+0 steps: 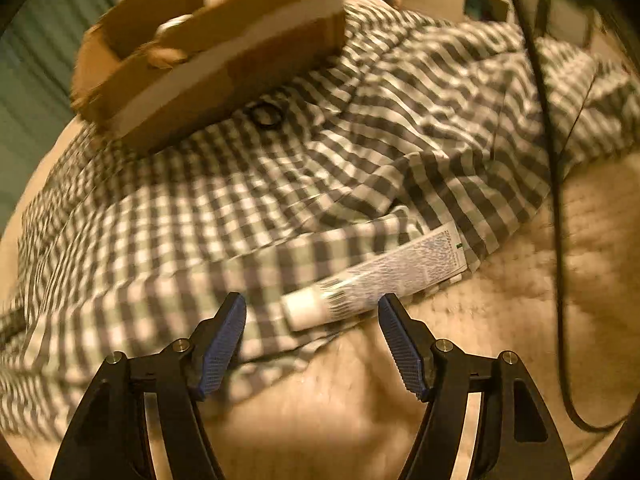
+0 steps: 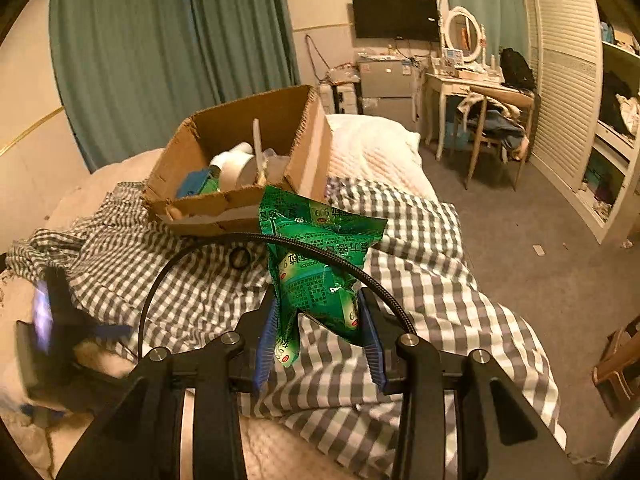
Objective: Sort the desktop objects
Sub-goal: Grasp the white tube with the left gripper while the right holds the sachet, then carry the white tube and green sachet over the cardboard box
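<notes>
A white tube with printed text (image 1: 376, 276) lies on the checked cloth (image 1: 240, 200) at its near edge. My left gripper (image 1: 312, 308) is open just in front of the tube's cap end, its fingers either side, not touching. A cardboard box (image 1: 216, 52) sits at the back left; in the right wrist view the box (image 2: 240, 152) holds a tape roll and other items. My right gripper (image 2: 318, 320) is shut on a green foil packet (image 2: 320, 256), held above the checked cloth (image 2: 420, 280), short of the box.
A black ring (image 1: 266, 114) lies on the cloth by the box; it also shows in the right wrist view (image 2: 240, 258). A black cable (image 1: 556, 200) hangs at the right. The left gripper body (image 2: 48, 340) is at the left. A desk and chair (image 2: 488, 120) stand beyond.
</notes>
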Tool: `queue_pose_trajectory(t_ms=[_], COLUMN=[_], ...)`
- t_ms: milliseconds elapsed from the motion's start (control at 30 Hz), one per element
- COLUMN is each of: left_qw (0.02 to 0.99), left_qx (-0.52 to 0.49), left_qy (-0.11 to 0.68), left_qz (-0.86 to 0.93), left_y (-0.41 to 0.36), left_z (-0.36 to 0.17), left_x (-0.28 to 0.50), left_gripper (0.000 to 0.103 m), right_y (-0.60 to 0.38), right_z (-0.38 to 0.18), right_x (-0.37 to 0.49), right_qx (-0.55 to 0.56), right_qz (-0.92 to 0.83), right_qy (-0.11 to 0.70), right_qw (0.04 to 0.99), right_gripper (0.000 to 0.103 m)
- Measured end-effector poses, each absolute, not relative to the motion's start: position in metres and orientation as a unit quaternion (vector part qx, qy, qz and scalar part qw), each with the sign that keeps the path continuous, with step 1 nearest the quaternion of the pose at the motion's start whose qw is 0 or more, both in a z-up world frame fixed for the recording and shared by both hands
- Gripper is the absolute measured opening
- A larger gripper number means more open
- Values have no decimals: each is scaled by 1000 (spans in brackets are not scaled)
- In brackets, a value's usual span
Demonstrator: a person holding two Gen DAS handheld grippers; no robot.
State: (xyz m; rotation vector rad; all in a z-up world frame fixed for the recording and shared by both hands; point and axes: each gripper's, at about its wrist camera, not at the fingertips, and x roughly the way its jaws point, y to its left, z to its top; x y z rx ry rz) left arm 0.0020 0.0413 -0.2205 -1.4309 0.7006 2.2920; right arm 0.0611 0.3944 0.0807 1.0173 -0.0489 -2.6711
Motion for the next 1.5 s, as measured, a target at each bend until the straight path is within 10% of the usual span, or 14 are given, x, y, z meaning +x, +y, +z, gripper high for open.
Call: queue_pose_trajectory(t_ms=[200, 233, 267, 600, 867, 967, 1033, 1500], left_qw=[201, 200, 202, 243, 201, 181, 179, 122], left_qx=[-500, -498, -501, -543, -619, -618, -604, -335], left_qy=[276, 273, 256, 60, -93, -100, -100, -67], left_qz=[796, 798, 802, 801, 753, 759, 770, 932], left_y=[58, 56, 52, 21, 48, 59, 61, 12], left_z=[-237, -237, -235, -196, -245, -255, -255, -88], left_x=[-7, -9, -12, -18, -15, -18, -15, -29], left_gripper=[40, 6, 0, 3, 62, 59, 29, 23], right_y=[376, 373, 370, 361, 368, 370, 371, 351], right_z=[90, 92, 93, 108, 129, 136, 139, 171], right_x=[53, 50, 48, 39, 47, 48, 49, 46], right_qx=[323, 320, 318, 290, 243, 225, 218, 114], right_qz=[-932, -932, -932, -938, -951, -956, -957, -973], right_qy=[3, 5, 6, 2, -10, -14, -18, -18], right_qw=[166, 171, 174, 192, 192, 189, 190, 202], right_gripper=[37, 37, 37, 37, 37, 38, 38, 38])
